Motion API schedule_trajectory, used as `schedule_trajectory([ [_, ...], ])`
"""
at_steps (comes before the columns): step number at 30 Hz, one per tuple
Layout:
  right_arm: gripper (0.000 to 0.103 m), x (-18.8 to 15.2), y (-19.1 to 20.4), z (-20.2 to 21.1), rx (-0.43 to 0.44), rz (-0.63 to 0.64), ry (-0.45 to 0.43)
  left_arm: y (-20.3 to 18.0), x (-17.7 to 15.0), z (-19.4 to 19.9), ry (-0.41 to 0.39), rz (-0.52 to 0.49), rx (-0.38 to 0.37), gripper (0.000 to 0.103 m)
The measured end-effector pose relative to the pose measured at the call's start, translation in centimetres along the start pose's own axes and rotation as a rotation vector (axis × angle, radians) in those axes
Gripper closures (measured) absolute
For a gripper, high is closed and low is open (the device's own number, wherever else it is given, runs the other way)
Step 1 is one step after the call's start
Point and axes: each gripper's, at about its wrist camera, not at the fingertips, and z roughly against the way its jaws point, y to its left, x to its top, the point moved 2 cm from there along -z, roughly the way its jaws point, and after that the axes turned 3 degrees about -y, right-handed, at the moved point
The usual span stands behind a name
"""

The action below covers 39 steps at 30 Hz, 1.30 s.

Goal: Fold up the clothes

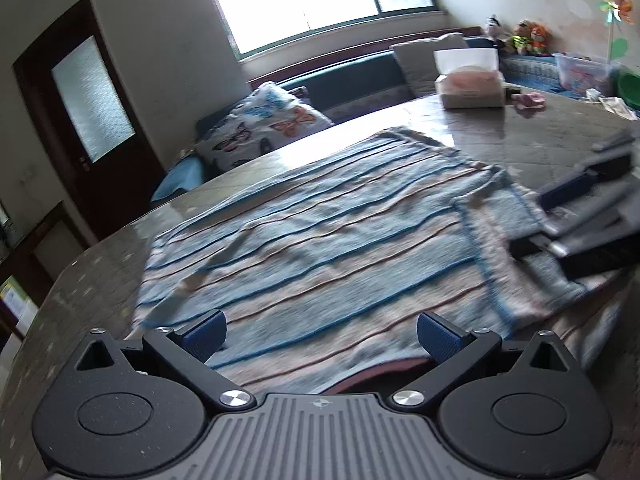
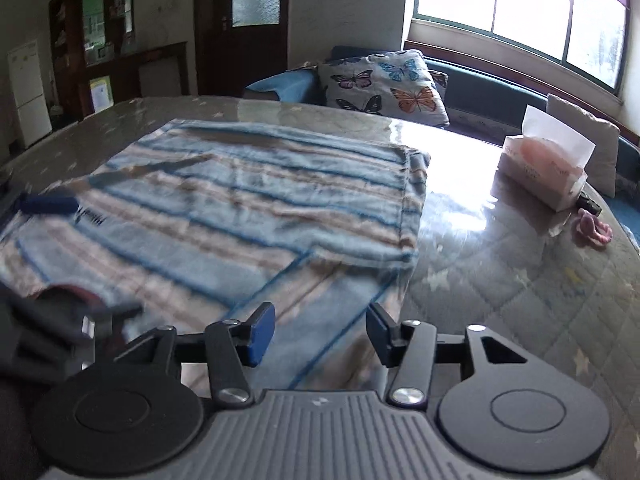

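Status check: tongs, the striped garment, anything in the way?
Left tongs open, right tongs open, both empty. Striped garment flat on table, partly folded. Tissue box clear of it.

Cloth (image 1: 320, 232): light blue w/ tan-pink bands, thin dark-blue stripes + dark-blue edge seams. Table (image 2: 520, 292): grey-olive quilted cover, pale stars, under glossy clear sheet. Gripper pads (image 1: 204, 334): blue, ribbed; arms black, body grey. Pillow (image 2: 384, 84): white w/ blue, orange, black butterflies. Tissue box (image 2: 540, 176): pink/white. Door (image 1: 80, 108): dark brown, frosted pane. Sofa (image 1: 352, 80): dark teal.
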Motion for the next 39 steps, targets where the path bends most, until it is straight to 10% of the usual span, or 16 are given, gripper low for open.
schedule_trajectory([
  [23,0.035,-0.7,6.1,2.3,-0.013,0.117,-0.01,18.1,-10.2,5.6,0.143,0.372,0.392,0.002],
  [39,0.029,3.4,19.8,-2.0,0.249,0.332,-0.015,23.9,-13.1,4.5,0.17,0.509,0.322,0.045],
])
